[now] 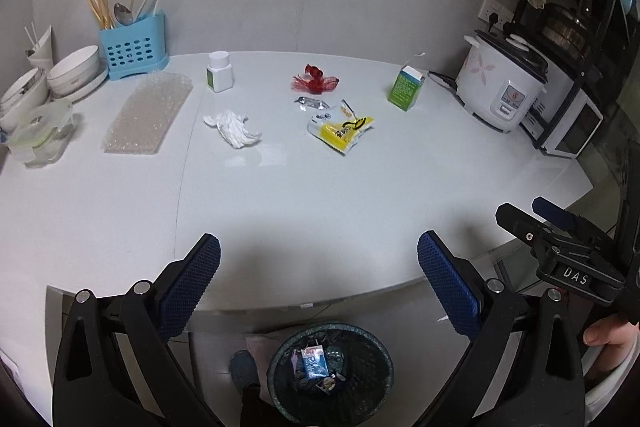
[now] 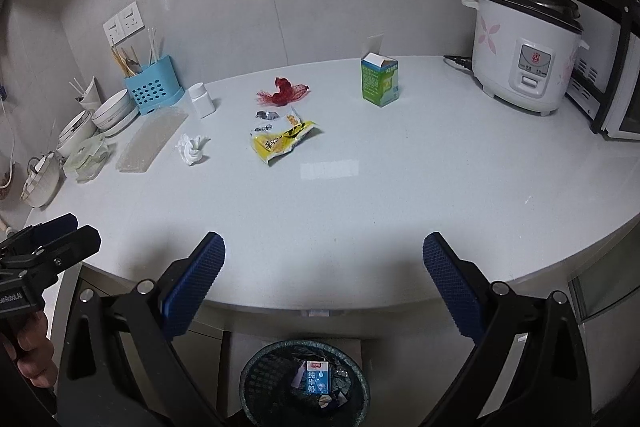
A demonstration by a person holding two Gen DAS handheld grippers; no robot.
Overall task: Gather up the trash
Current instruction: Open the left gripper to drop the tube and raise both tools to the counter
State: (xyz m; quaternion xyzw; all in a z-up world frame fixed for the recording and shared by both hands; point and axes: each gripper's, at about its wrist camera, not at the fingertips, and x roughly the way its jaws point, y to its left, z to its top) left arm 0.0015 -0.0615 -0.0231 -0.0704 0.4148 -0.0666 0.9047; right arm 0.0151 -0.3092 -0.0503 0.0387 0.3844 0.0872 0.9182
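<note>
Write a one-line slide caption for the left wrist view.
Open left gripper above bin; tissue and wrappers remain.

On the counter (image 2: 400,195), the tissue (image 2: 192,148) lies left of the snack packet (image 2: 280,141) — carton (image 2: 380,79) right, rice cooker (image 2: 524,51) beyond it; the bin (image 2: 305,383) sits below the counter's edge.

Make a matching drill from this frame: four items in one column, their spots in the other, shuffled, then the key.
Things:
1. crumpled tissue
2. green carton
3. blue milk box
4. chopsticks

Places:
A. in the blue holder at the wall
B. standing near the rice cooker
C. in the bin under the counter
D. lying beside the bubble wrap

Pairs: 1-D, 2-B, 3-C, 4-A
</note>
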